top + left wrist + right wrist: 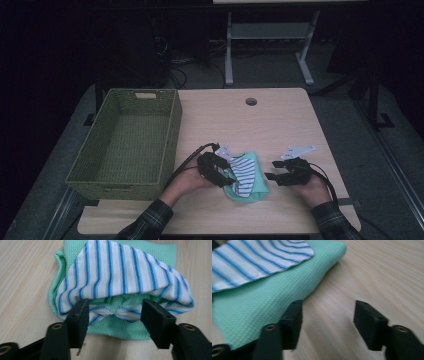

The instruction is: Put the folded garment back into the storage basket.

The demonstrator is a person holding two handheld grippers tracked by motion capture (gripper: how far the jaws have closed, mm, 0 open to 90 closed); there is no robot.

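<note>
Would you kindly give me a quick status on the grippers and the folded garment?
Left gripper open at garment edge. Right gripper open, beside it. Garment folded on table; basket left, path clear.

The folded garment [247, 177] lies on the table [280, 125], right of the basket [127, 145], between both tongs.

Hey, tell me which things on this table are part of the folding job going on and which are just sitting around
In the job:
- folded garment, green with a blue-striped white part, lying on the table
- left gripper, open over it
- right gripper, open beside it

Just there:
- green woven basket, nothing visible inside
- white table frame behind
- cables on the floor
</note>
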